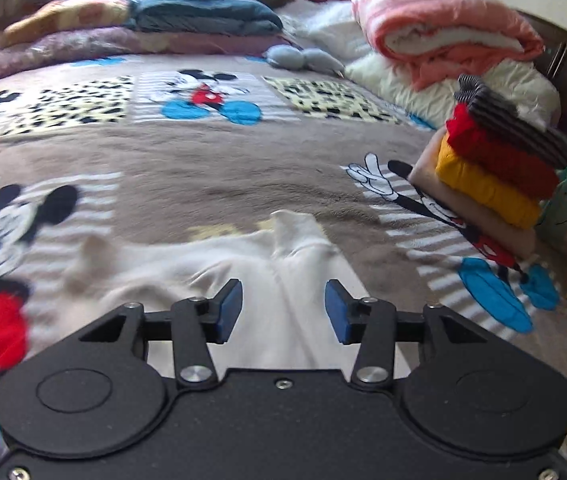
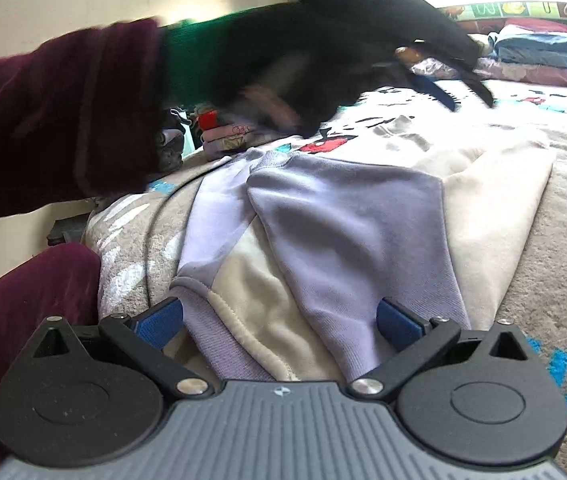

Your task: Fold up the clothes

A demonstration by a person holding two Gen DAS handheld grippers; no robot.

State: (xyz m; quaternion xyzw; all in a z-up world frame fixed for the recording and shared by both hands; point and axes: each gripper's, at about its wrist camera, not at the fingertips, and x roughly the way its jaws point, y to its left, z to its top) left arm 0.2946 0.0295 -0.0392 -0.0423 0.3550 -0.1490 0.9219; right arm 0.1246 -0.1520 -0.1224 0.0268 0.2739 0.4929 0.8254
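Observation:
A cream and lilac sweatshirt (image 2: 343, 216) lies spread on the Mickey Mouse blanket (image 1: 211, 160), with a lilac sleeve folded across its cream body. My right gripper (image 2: 279, 322) hovers wide open over its near hem, a blue pad on each side and nothing pinched. In the left wrist view the cream part of the sweatshirt (image 1: 219, 272) lies below my left gripper (image 1: 283, 312), whose jaws stand apart with nothing pressed between them. In the right wrist view the left gripper (image 2: 435, 88) shows blurred in the air above the garment's far end, held by a black-gloved hand with a maroon sleeve (image 2: 63, 112).
A stack of folded clothes (image 1: 499, 168) in striped, red, yellow and beige sits at the bed's right side. A rolled pink blanket (image 1: 443, 36), white pillows, a folded blue quilt (image 1: 203, 12) and a grey plush toy (image 1: 303, 58) line the head end. More clothes (image 2: 223, 136) lie beyond the sleeve.

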